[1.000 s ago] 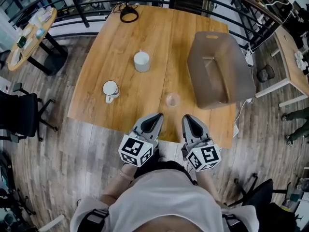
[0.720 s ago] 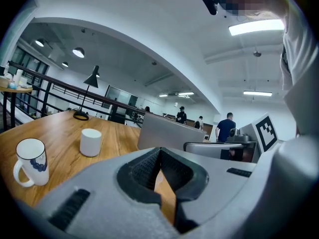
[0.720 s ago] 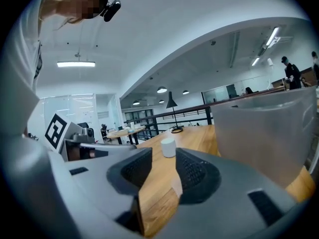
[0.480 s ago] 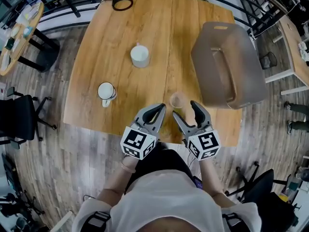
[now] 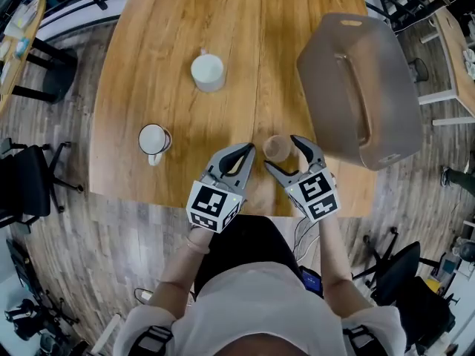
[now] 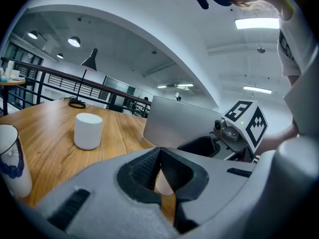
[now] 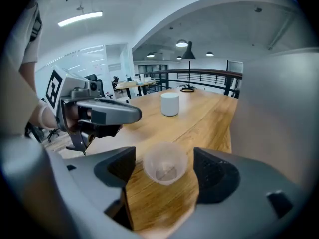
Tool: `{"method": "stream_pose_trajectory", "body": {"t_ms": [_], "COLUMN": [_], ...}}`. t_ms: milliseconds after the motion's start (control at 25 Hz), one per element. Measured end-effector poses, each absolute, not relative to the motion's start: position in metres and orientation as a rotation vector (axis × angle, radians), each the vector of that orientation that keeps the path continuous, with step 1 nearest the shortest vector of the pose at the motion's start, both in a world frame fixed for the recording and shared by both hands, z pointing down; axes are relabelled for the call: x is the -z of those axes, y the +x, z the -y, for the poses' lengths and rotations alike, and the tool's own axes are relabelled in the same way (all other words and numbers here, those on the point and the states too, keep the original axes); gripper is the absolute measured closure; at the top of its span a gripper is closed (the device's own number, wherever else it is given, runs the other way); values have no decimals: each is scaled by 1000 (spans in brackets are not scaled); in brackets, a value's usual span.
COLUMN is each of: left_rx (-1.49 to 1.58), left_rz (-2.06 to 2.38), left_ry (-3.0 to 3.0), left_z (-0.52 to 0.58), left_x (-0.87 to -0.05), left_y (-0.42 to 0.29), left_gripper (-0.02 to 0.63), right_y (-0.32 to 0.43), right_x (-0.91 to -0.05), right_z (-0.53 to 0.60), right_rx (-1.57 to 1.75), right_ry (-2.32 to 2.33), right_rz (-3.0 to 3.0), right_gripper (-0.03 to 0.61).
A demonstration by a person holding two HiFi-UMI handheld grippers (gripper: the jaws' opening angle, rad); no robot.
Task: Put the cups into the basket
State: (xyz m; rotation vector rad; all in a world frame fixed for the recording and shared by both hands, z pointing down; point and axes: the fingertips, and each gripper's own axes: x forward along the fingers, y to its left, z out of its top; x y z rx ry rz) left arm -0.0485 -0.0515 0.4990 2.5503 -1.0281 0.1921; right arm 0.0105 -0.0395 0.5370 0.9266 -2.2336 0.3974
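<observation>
On wooden table (image 5: 223, 65), clear cup (image 5: 277, 148), white mug (image 5: 153, 138), blue print (image 6: 10, 161) unreadable

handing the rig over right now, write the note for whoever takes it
Left gripper: shut, empty, over the table's near edge.
Right gripper: open, its jaws have just been opening; it straddles the clear cup, pads not touching it.
Clear cup, white mug and white cup all stand on the table; the basket is at the right.
Done: no cup is in the basket. Left: all three.
</observation>
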Motion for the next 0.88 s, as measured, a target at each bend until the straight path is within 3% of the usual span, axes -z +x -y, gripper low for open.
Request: {"method": "stream_pose_trajectory", "body": {"t_ms": [880], "left_rx": [-155], "left_rz": [1027], "left_ry": [2471], "left_z": [59], "left_x": [-518], "left_y": [-48], "left_gripper": [609], "right_y": [-8], "right_x": [-563], "right_z": [48], "right_rx": [-370], "right_ry": [790], "right_rz": [2126], "right_gripper": [236]}}
